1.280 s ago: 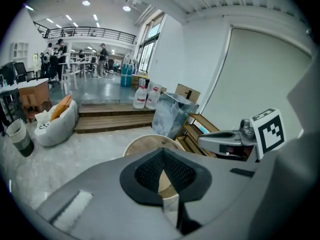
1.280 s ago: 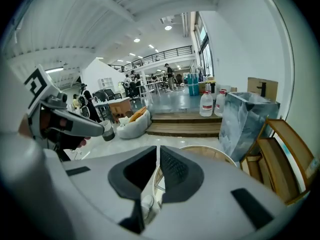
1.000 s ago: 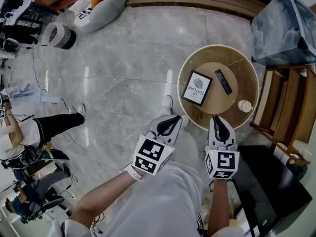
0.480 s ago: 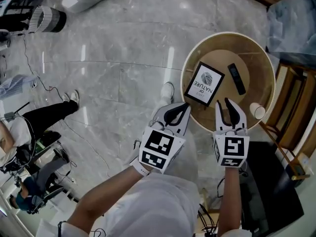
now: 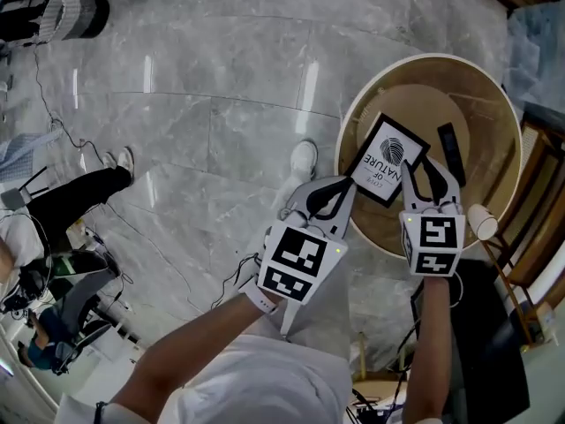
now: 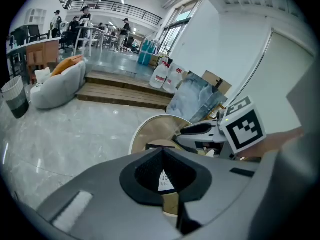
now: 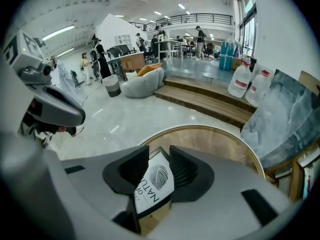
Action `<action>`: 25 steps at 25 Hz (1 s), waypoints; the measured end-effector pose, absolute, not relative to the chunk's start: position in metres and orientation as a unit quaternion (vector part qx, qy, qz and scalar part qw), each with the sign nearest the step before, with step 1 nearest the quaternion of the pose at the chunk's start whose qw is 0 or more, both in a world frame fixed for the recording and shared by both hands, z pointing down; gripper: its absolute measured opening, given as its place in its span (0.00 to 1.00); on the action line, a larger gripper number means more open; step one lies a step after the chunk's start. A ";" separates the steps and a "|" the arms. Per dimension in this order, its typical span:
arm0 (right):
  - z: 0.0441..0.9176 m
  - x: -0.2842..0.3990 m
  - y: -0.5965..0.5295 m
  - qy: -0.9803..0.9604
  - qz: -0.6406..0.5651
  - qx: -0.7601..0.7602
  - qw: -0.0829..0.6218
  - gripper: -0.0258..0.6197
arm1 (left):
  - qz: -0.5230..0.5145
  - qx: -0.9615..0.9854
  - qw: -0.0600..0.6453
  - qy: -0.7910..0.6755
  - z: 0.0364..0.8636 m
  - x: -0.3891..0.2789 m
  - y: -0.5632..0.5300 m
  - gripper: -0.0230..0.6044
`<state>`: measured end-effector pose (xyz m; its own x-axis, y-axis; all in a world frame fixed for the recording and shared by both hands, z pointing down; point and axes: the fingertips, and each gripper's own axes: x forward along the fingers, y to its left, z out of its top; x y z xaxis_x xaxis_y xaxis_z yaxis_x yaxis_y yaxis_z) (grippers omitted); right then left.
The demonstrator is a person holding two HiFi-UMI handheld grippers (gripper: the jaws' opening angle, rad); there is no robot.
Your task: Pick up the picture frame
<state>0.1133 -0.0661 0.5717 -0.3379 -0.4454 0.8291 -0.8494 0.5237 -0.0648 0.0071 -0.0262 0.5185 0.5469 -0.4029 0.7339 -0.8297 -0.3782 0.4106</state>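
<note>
The picture frame, black-edged with a white leaf print, lies flat on the round wooden table. My right gripper hovers at the frame's right edge; its jaws are opening, with nothing pressed between them. In the right gripper view the frame shows beyond the gap of the right gripper. My left gripper is shut, its tips just off the frame's lower left corner. In the left gripper view the left gripper covers most of the frame.
A black remote lies right of the frame and a white cup stands near the table's rim. A wooden rack stands to the right. My shoe rests on the marble floor. Other people stand at left.
Both grippers have sunk and moved forward to the table's near edge. The right gripper's jaws have gone from shut to apart. The left gripper's jaws stay together.
</note>
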 end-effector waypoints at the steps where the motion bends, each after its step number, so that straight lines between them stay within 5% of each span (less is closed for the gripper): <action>1: 0.582 0.113 -0.069 -0.778 0.250 0.407 0.408 0.19 | 0.271 0.785 0.397 -0.391 0.527 0.006 -0.028 0.04; 25: 0.729 0.122 -0.090 -0.776 0.129 0.184 0.590 0.20 | 0.275 0.776 0.423 -0.379 0.612 -0.001 -0.030 0.04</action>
<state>0.1223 -0.0899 0.7285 -0.2372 -0.1331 0.9623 -0.4368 0.8994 0.0167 -0.0008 -0.0295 0.6119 0.5619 -0.3552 0.7471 -0.8203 -0.3557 0.4478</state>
